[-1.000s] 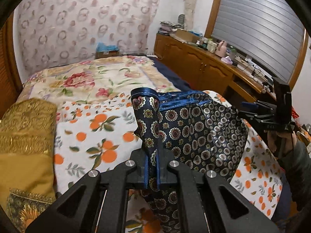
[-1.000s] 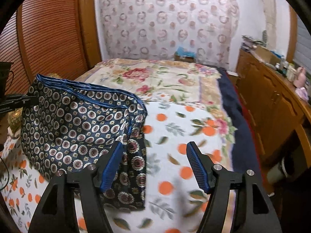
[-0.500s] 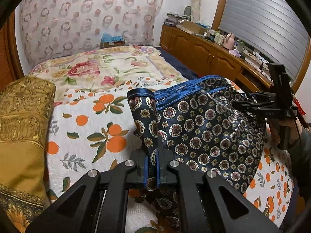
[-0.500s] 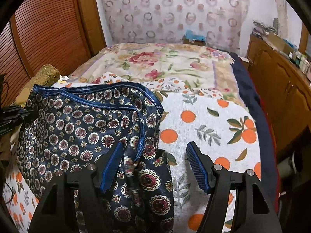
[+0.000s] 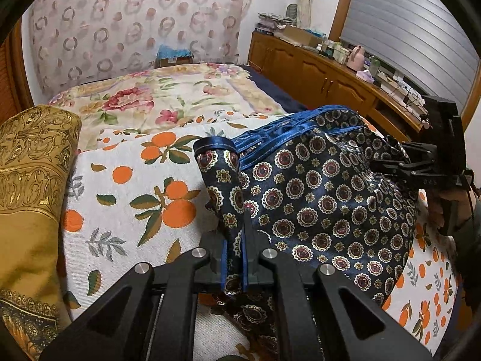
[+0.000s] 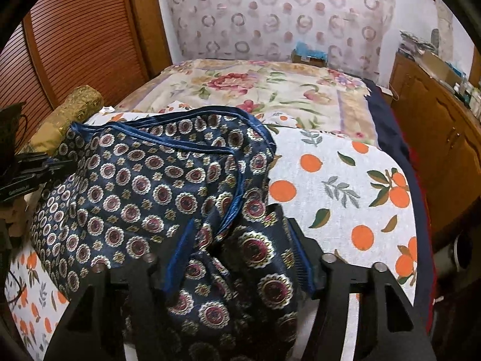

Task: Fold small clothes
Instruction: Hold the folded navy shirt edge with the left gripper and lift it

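Right wrist view: right gripper point(image 6: 237, 258) closing around the navy shorts point(image 6: 144, 186); left gripper point(image 5: 234, 266) clamped on them. Slick bunched fabric could slip, skewing the fold.

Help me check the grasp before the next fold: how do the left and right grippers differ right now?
The left gripper is shut on a narrow bunched corner of the navy patterned garment; the right gripper stands wider, jaws closing around a thick fold. Left's cloth stands up; right's drapes downward. Both work the same garment.
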Action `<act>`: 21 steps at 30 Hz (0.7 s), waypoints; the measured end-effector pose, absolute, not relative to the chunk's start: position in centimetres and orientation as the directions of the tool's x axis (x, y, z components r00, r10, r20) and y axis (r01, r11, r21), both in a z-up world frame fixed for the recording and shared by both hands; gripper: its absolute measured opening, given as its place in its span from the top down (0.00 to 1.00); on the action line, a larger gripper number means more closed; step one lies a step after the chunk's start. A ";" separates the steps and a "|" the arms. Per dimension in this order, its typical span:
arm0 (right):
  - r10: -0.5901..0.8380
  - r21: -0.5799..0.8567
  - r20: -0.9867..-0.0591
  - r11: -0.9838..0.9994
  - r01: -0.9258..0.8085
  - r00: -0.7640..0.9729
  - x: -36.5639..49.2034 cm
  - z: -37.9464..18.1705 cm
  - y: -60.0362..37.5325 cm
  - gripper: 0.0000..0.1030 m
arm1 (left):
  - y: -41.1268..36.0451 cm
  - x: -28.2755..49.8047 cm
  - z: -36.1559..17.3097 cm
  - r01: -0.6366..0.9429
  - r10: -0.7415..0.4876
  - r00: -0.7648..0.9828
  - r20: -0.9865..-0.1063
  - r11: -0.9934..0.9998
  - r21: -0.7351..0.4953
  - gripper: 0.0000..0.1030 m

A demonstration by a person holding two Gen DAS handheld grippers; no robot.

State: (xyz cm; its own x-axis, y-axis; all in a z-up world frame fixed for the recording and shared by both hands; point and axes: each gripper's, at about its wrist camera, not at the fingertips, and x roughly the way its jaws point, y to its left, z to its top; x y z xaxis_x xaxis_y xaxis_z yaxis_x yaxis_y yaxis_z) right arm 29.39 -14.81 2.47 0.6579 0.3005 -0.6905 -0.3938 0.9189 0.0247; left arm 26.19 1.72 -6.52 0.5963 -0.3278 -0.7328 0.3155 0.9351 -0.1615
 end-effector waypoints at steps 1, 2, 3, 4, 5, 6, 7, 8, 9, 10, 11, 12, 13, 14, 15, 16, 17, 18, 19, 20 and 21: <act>0.304 0.028 -0.690 0.918 -0.395 0.657 29.3 2.5 -14.8 0.46 | 1.7 26.2 -6.5 0.315 -0.326 0.596 -0.734 0.935 -0.160 0.93; 0.307 0.031 -0.689 0.917 -0.397 0.656 29.2 2.5 -14.7 0.47 | 1.7 26.2 -6.5 0.316 -0.327 0.596 -0.734 0.935 -0.160 0.93; 0.310 0.034 -0.689 0.917 -0.398 0.655 29.1 2.5 -14.7 0.48 | 1.7 26.2 -6.6 0.316 -0.325 0.596 -0.734 0.936 -0.157 0.93; 0.309 0.034 -0.689 0.918 -0.396 0.656 28.7 2.6 -14.8 0.48 | 1.7 26.2 -6.6 0.316 -0.323 0.596 -0.735 0.936 -0.154 0.93; 0.307 0.033 -0.688 0.918 -0.395 0.658 28.7 2.6 -14.8 0.48 | 1.7 26.2 -6.8 0.317 -0.322 0.596 -0.736 0.936 -0.153 0.93; 0.305 0.030 -0.688 0.919 -0.394 0.658 28.6 2.6 -14.8 0.48 | 1.7 26.3 -6.8 0.316 -0.321 0.596 -0.736 0.936 -0.153 0.93; 0.302 0.029 -0.691 0.919 -0.392 0.657 28.6 2.6 -14.8 0.48 | 1.8 26.4 -6.9 0.316 -0.321 0.594 -0.738 0.936 -0.154 0.93; 0.300 0.032 -0.693 0.921 -0.388 0.655 28.6 2.6 -14.8 0.48 | 1.8 26.4 -7.0 0.315 -0.322 0.593 -0.738 0.936 -0.155 0.93; 0.298 0.032 -0.694 0.922 -0.386 0.655 28.7 2.7 -14.7 0.48 | 1.8 26.4 -7.0 0.314 -0.324 0.592 -0.738 0.936 -0.159 0.93; 0.296 0.030 -0.693 0.922 -0.385 0.657 28.7 2.7 -14.7 0.49 | 1.8 26.4 -7.0 0.314 -0.325 0.590 -0.739 0.936 -0.160 0.93; 0.297 0.029 -0.691 0.923 -0.385 0.659 28.6 2.7 -14.7 0.52 | 1.8 26.4 -7.0 0.314 -0.326 0.589 -0.739 0.935 -0.162 0.93; 0.305 0.037 -0.689 0.920 -0.389 0.658 28.5 2.7 -14.7 0.57 | 1.8 26.4 -7.0 0.314 -0.328 0.588 -0.739 0.935 -0.165 0.93; 0.316 0.048 -0.687 0.918 -0.393 0.655 28.4 2.8 -14.8 0.63 | 1.8 26.4 -7.0 0.314 -0.328 0.587 -0.740 0.935 -0.166 0.93; 0.322 0.055 -0.685 0.917 -0.395 0.653 28.4 2.8 -14.8 0.66 | 1.8 26.4 -7.0 0.314 -0.328 0.588 -0.740 0.935 -0.165 0.93; 0.332 0.064 -0.684 0.914 -0.400 0.649 28.2 2.7 -14.7 0.69 | 1.8 26.4 -7.0 0.314 -0.328 0.588 -0.740 0.935 -0.165 0.93; 0.333 0.067 -0.684 0.914 -0.400 0.649 28.1 2.7 -14.7 0.70 | 1.8 26.4 -7.0 0.312 -0.329 0.587 -0.739 0.935 -0.169 0.93; 0.332 0.068 -0.683 0.915 -0.397 0.650 28.1 2.7 -14.7 0.72 | 1.9 26.4 -7.0 0.309 -0.331 0.587 -0.739 0.935 -0.174 0.93; 0.335 0.074 -0.684 0.916 -0.395 0.648 28.0 2.7 -14.7 0.77 | 1.9 26.4 -6.9 0.309 -0.333 0.585 -0.740 0.935 -0.176 0.93; 0.345 0.087 -0.685 0.913 -0.399 0.642 28.0 2.8 -14.8 0.82 | 1.9 26.3 -6.8 0.311 -0.331 0.586 -0.740 0.935 -0.172 0.93; 0.355 0.098 -0.684 0.910 -0.402 0.637 27.9 2.8 -14.8 0.84 | 1.7 26.2 -6.6 0.317 -0.331 0.589 -0.737 0.934 -0.167 0.93; 0.358 0.099 -0.681 0.910 -0.403 0.639 27.7 2.8 -14.7 0.87 | 1.6 26.0 -6.2 0.324 -0.338 0.592 -0.731 0.931 -0.168 0.93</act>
